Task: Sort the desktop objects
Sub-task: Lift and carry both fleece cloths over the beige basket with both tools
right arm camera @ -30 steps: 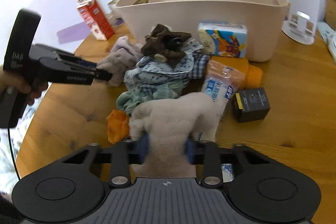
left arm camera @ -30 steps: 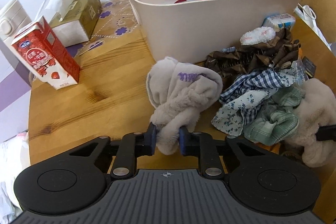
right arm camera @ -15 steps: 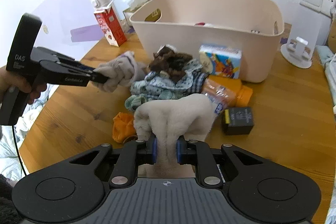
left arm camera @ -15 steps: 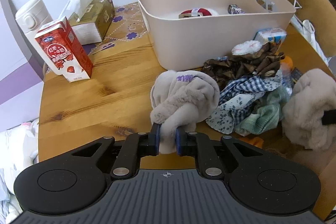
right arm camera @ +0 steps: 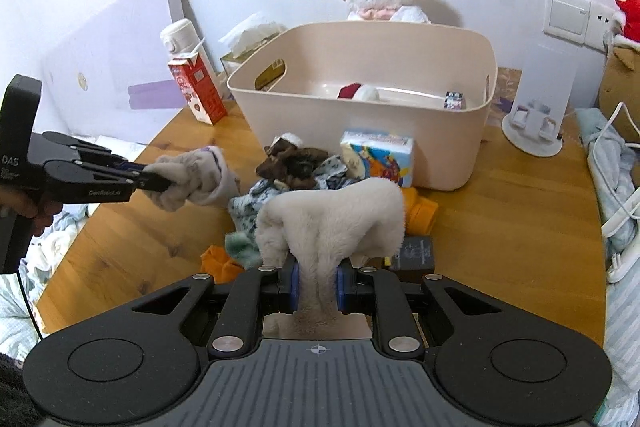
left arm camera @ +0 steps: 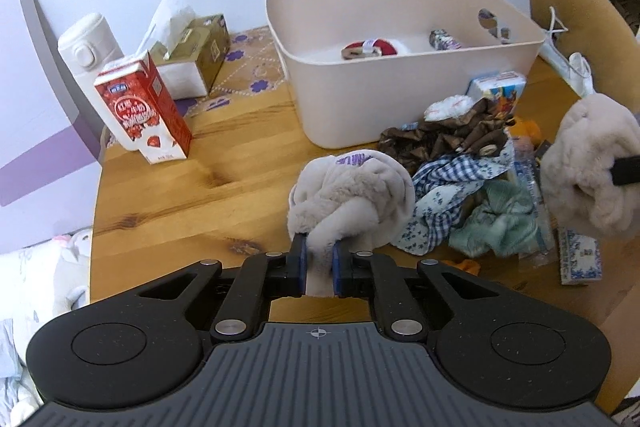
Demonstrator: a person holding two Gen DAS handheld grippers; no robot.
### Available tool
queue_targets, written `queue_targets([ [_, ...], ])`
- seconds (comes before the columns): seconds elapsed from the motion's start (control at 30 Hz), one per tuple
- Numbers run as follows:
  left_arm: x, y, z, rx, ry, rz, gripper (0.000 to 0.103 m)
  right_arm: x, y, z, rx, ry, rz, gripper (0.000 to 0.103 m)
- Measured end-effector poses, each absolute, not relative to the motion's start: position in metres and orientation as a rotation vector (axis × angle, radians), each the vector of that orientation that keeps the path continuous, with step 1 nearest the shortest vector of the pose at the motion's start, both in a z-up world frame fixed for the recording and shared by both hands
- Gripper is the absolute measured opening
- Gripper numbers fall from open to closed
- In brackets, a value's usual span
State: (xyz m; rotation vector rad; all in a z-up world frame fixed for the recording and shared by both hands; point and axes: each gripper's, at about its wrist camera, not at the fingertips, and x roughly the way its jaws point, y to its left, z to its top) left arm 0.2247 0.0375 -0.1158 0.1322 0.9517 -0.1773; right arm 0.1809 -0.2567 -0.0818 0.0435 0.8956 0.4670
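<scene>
left wrist: fluffy grey sock (left arm camera: pixel 352 193), purple lettering, bunched.

Right tongs (left arm camera: pixel 626 170): only a black tip shows at left view's edge, rest cut off. Carton (left arm camera: pixel 142 107) print too small to read. Small packet (right arm camera: pixel 454 100) in tub (right arm camera: pixel 448 163): can't ID. Black box (right arm camera: pixel 416 251) partly behind fluffy sock (right arm camera: pixel 332 215).

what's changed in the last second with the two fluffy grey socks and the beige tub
Both grippers closed tighter and rose. The left gripper pinched the fluffy grey sock with purple lettering and lifted it; the right gripper did likewise with the plain fluffy beige-grey sock, now clear of the clothes pile. The beige plastic tub, red milk carton and pile kept their places.
</scene>
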Motion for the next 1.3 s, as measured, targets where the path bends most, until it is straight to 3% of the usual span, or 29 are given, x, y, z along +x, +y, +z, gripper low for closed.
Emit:
queue_targets([
  [0.63,0.218,0.028,-0.041,0.141,0.789,-0.185,0.011,0.202,-0.278,-0.043,0.003,0.766,0.424,0.016],
  [1.3,0.313,-0.001,-0.014,0.220,0.675,-0.176,0.011,0.269,-0.301,-0.008,-0.057,0.652,0.348,0.016],
])
